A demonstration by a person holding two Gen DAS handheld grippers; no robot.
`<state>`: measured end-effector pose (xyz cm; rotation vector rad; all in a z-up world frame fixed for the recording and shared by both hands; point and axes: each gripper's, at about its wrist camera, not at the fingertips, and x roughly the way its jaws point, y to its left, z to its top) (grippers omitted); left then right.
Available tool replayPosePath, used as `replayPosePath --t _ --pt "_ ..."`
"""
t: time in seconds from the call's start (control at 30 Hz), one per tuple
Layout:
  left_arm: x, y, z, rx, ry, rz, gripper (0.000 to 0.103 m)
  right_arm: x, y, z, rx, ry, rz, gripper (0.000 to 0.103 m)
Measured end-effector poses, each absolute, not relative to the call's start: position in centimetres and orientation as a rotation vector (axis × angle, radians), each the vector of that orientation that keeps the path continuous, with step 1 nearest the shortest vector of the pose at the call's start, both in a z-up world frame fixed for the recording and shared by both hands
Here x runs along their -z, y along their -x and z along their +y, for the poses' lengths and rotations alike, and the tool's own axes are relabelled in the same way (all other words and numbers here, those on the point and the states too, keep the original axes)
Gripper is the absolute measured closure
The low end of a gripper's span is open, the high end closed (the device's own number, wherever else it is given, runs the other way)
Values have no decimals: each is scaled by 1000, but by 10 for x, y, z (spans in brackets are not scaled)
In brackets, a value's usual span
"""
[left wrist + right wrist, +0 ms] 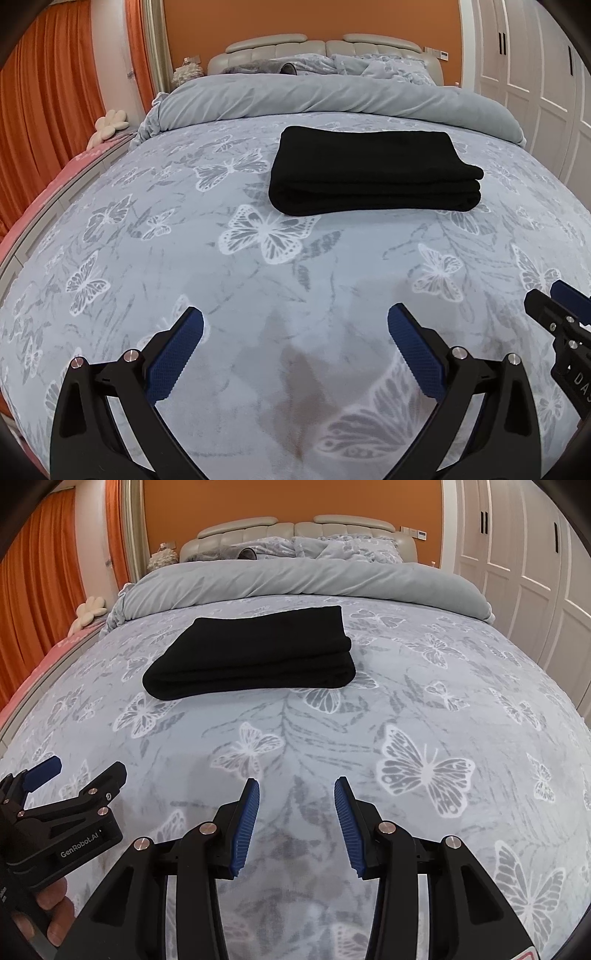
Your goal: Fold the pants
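Observation:
Black pants (373,170) lie folded into a thick flat rectangle on the butterfly-print bedspread (258,266), well beyond both grippers. In the right wrist view the same pants (255,653) sit up and left of centre. My left gripper (295,321) hovers over bare bedspread near the foot of the bed, its jaws wide open with nothing between them. My right gripper (297,792) stands open at a narrower gap, also holding nothing. Each gripper shows at the edge of the other's view: the right gripper (543,295) and the left gripper (88,771), held by a hand (51,912).
A rolled grey duvet (332,96) crosses the bed behind the pants, with pillows (369,64) and a padded headboard (321,48) beyond. Orange curtains (48,110) hang at the left, and white wardrobe doors (535,74) line the right.

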<state>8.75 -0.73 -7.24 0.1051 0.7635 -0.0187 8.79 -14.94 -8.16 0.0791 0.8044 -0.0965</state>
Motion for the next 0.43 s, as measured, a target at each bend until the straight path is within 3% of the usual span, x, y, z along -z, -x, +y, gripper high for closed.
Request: replayPosePath --t 0.43 --pt "67 -85 -10 25 -123 765 5 82 -88 -149 95 -77 805 61"
